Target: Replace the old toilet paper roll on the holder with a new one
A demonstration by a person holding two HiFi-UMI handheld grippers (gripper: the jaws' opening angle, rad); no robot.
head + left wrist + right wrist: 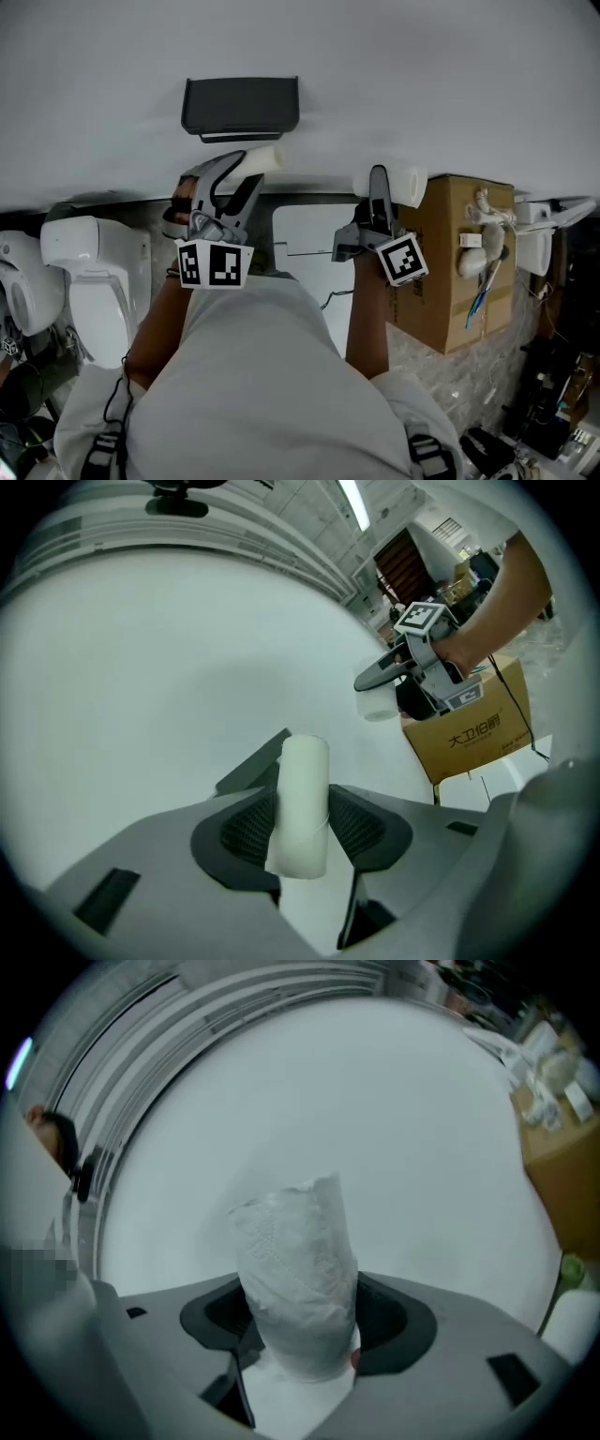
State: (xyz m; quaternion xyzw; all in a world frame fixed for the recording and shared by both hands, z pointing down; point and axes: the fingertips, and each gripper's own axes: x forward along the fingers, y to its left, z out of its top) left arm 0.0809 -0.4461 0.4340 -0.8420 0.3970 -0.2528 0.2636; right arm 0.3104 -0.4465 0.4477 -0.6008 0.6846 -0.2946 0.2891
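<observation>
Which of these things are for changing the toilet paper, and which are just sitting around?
For the job:
- dark holder on the wall
- smooth white tube, pinched in the left claw
- tissue roll, pinched in the right claw

Just lying about:
- cardboard box
- white toilet

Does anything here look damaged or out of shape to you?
Yes: the paper roll pinched in the right gripper looks crushed. Its wrinkled sheets are bunched into a lopsided, tapering lump rather than a neat cylinder. By contrast, the white tube in the left gripper is smooth and straight.
</observation>
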